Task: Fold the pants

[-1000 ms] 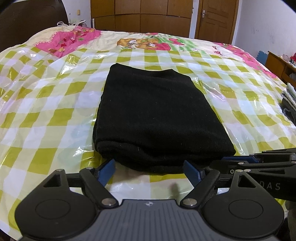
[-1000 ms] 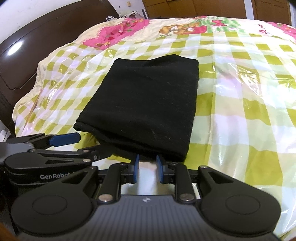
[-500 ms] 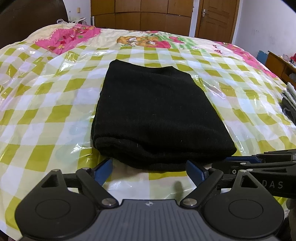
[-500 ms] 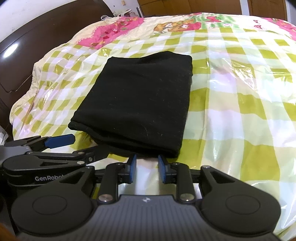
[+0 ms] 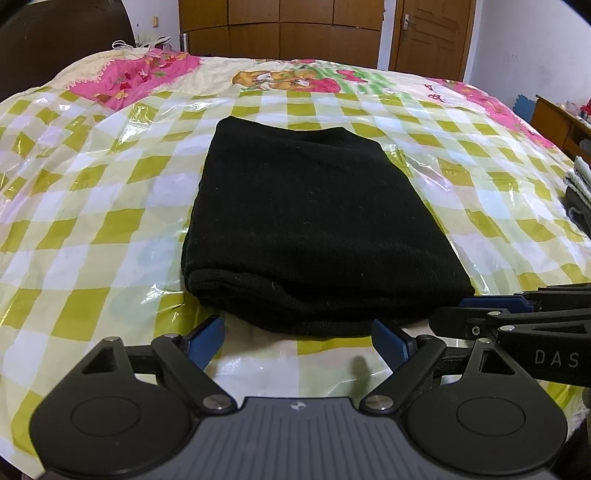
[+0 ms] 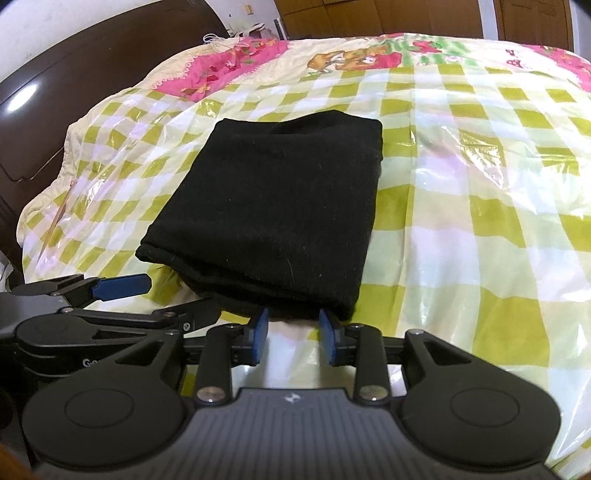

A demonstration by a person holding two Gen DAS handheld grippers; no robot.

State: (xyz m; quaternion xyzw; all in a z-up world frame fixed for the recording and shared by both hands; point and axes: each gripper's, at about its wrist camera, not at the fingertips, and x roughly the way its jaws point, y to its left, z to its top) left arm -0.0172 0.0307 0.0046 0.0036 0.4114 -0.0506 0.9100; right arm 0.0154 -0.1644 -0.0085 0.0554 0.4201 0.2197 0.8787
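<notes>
While both tools hang just short of its near edge, the black knitted pants point(image 5: 314, 229), folded into a thick, soft-edged rectangle with rounded layered folds along the near side, lie flat in the middle of the bed point(image 5: 92, 229). The bed is dressed in a yellow-green and white checked cover overlaid by a glossy, crinkled clear plastic sheet point(image 5: 436, 173) that catches the light in creases. At the far end the cover turns to a pink and cream cartoon print.

The left hand-held gripper point(image 5: 298, 339), black plastic with flat blue pads, has its jaws spread wide, one blue fingertip point(image 5: 207, 338) at each side of the bundle's near fold, neither pressing the cloth. The right hand-held gripper point(image 6: 293, 330) sits at the near right corner of the pants; its jaws stand moderately apart and have just been opening, with only bare plastic-covered bedding between the pads.

A dark brown glossy wooden headboard point(image 6: 74, 74) rises on the left, and wooden wardrobe doors point(image 5: 280, 29) stand beyond the bed's far end.
</notes>
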